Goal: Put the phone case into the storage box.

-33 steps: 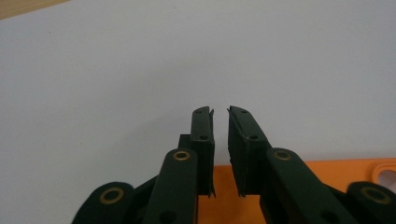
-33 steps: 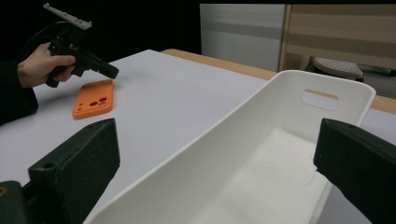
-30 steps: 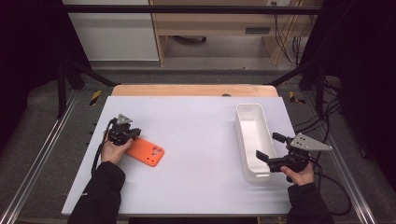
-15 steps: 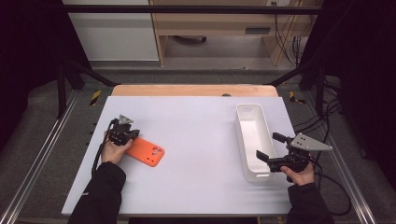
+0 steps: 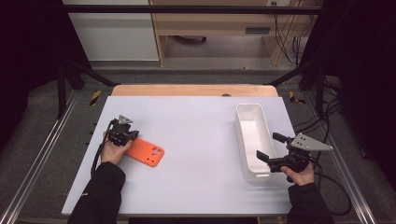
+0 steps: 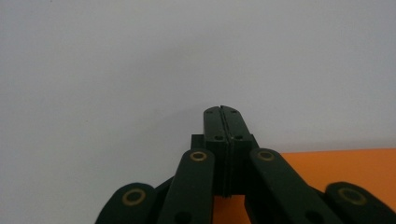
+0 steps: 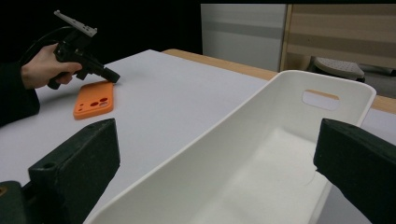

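Note:
An orange phone case (image 5: 147, 153) lies flat on the white table (image 5: 196, 121) at the left, camera cutouts up. My left gripper (image 5: 135, 136) is shut with nothing between its jaws, and its tips rest at the case's left end. In the left gripper view the closed jaws (image 6: 223, 114) point at bare table, with the case (image 6: 345, 168) at lower right. A long white bin (image 5: 243, 140) stands at the right. My right gripper (image 5: 270, 147) is open at the bin's near end. Its jaws (image 7: 217, 140) straddle the bin's wall (image 7: 224, 135) without touching it.
The right gripper view also shows the left gripper (image 7: 114, 77) beside the case (image 7: 93, 99). A wooden strip (image 5: 187, 90) runs along the table's far edge, with cabinets and cables beyond. Metal rails flank both sides of the table.

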The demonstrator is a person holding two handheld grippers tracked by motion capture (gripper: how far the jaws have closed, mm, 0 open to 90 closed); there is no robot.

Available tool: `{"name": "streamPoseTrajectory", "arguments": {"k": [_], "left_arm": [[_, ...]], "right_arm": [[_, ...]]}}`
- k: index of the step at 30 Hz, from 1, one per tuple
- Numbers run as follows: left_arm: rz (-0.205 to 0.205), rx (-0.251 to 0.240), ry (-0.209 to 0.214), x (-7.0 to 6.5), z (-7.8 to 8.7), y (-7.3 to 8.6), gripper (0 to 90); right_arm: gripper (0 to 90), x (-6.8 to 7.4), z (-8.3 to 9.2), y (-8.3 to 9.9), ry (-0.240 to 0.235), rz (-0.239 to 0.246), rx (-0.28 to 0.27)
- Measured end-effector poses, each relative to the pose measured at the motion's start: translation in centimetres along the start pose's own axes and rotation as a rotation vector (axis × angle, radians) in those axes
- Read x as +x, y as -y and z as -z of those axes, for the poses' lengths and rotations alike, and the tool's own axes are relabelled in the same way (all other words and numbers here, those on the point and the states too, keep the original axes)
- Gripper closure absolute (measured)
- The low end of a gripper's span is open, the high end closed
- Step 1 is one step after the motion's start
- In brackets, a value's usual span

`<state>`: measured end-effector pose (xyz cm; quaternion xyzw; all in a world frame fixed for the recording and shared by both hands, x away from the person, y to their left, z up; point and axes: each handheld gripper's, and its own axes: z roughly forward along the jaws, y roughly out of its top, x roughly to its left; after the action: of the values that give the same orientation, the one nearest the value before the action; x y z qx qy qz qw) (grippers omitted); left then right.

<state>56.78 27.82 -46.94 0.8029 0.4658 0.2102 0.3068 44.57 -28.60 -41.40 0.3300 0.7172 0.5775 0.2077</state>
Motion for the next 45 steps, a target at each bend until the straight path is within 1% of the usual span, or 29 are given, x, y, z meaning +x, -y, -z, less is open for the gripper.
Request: {"name": "streamPoseTrajectory", "arguments": {"k": [7,16,25,34,39,40,45], "left_arm": [[-0.013,0.021,-0.010,-0.2,0.4,0.1,90.0],[-0.017,0.044,-0.008,-0.4,0.9,0.4,90.0],[-0.010,0.056,0.001,-0.5,1.8,1.2,90.0],[-0.005,0.063,-0.005,-0.7,2.6,2.0,90.0],[-0.006,0.067,-0.005,-0.9,3.0,2.4,90.0],[-0.013,0.070,-0.005,-1.0,3.3,2.6,90.0],[-0.011,0.072,-0.001,-1.2,3.7,3.1,90.0]], "right_arm": [[0.9,0.0,0.0,-0.1,0.000,0.001,0.000],[0.9,0.0,0.1,-0.1,-0.005,0.000,-0.006],[0.9,0.0,0.1,-0.1,-0.006,-0.002,-0.003],[0.9,0.0,0.2,-0.1,-0.007,0.000,-0.004],[0.9,0.0,0.2,-0.1,-0.005,-0.001,-0.005],[0.9,0.0,0.2,-0.1,-0.006,-0.001,-0.007],[0.9,0.0,0.2,-0.1,-0.005,-0.001,-0.005]]}}
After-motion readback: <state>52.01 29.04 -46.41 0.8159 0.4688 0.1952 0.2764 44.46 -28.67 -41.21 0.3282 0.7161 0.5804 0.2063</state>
